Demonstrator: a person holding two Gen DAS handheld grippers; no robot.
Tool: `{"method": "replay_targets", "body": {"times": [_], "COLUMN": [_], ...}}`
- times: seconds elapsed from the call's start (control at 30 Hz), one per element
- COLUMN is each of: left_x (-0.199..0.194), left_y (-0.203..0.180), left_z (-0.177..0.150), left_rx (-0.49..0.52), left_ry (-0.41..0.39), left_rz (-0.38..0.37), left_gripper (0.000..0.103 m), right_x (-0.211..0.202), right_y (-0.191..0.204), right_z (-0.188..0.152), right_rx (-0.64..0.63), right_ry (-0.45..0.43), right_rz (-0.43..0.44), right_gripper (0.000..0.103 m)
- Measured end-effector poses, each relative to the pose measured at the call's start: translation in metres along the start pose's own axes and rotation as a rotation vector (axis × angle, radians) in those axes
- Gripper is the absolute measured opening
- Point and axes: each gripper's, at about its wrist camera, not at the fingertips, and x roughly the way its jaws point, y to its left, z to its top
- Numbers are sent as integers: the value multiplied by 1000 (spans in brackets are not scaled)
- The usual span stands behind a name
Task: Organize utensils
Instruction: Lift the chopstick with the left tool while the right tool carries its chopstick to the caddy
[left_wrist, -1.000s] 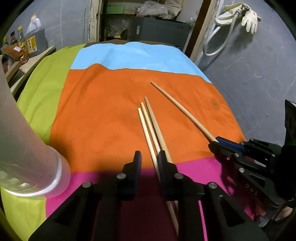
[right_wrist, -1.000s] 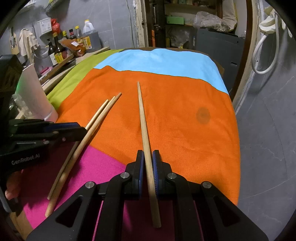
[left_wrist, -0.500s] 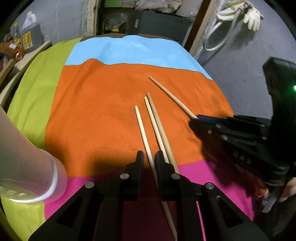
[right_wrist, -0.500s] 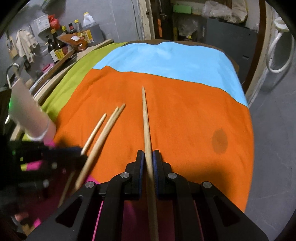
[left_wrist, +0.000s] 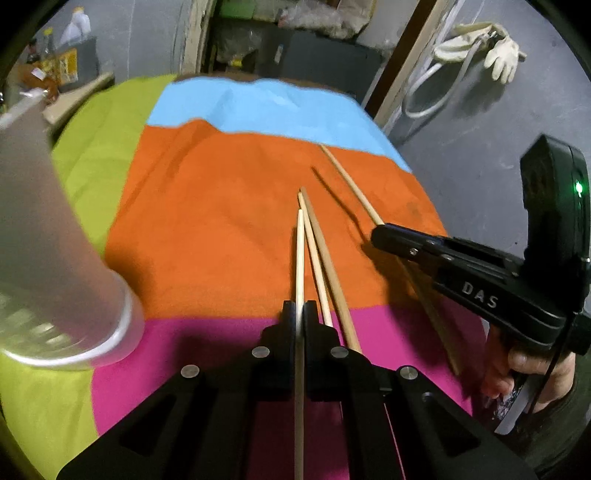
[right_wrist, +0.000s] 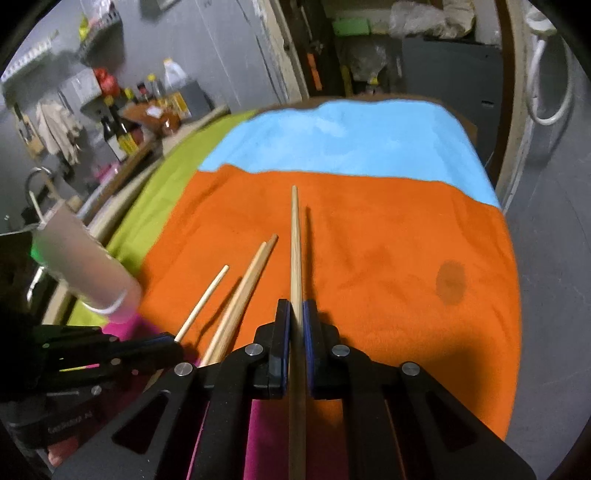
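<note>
Pinching a pale chopstick (left_wrist: 300, 258) between pads that have just been closing, left gripper (left_wrist: 300, 314) pointing steeply down toward 12 o'clock over the striped cloth (left_wrist: 207, 229) in the left wrist view. Held stick running straight up from between the jaws, tip over the orange band. Just to its right, two more chopsticks (left_wrist: 325, 269) lying side by side on the cloth, tips converging near the held stick's tip. Off at 3 o'clock, right gripper (left_wrist: 380, 236) reaching in sideways, clamped on a longer chopstick (left_wrist: 351, 184) that slants toward 11 o'clock; a hand (left_wrist: 532, 365) wrapped round its handle at 4 o'clock. Blurred translucent cup (left_wrist: 62, 258) leaning in at 9 o'clock. Seen from the right wrist: right gripper (right_wrist: 297, 325) likewise angled down, jaws pressed tight on the long chopstick (right_wrist: 294, 240), which points to 12 o'clock and casts a thin shadow beside itself. At 10 o'clock of the jaws, the loose pair (right_wrist: 243, 288) on the orange band. At 8 o'clock, left gripper (right_wrist: 173, 343) holding its pale stick (right_wrist: 207, 295); cup (right_wrist: 85, 266) at 9 o'clock.
</note>
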Motion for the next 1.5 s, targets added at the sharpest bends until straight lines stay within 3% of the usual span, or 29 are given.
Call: {"method": "replay_targets", "body": {"times": [0.2, 0.53, 0.77, 1.03, 1.3, 1.5], "left_x": [-35, -106, -160, -205, -237, -239], "left_y": [-5, -6, 3, 61, 137, 178], "left_z": [-15, -21, -19, -1, 6, 8], "left_rx": [16, 45, 62, -15, -145, -226], "left_ry": [-180, -565, -748, -883, -969, -1002], "left_rz": [-10, 1, 31, 66, 88, 115], "left_gripper": [2, 2, 2, 2, 2, 2], "right_x": [-42, -99, -116, -111, -84, -68], "right_y": [25, 91, 125, 163, 198, 213], "right_z": [-12, -23, -5, 30, 56, 55], "right_rx": [-48, -189, -183, -94, -5, 59], "right_ry": [-194, -565, -760, -870, -899, -954], "right_rz": [-3, -83, 58, 239, 349, 300], "right_gripper": [5, 5, 5, 5, 5, 5]}}
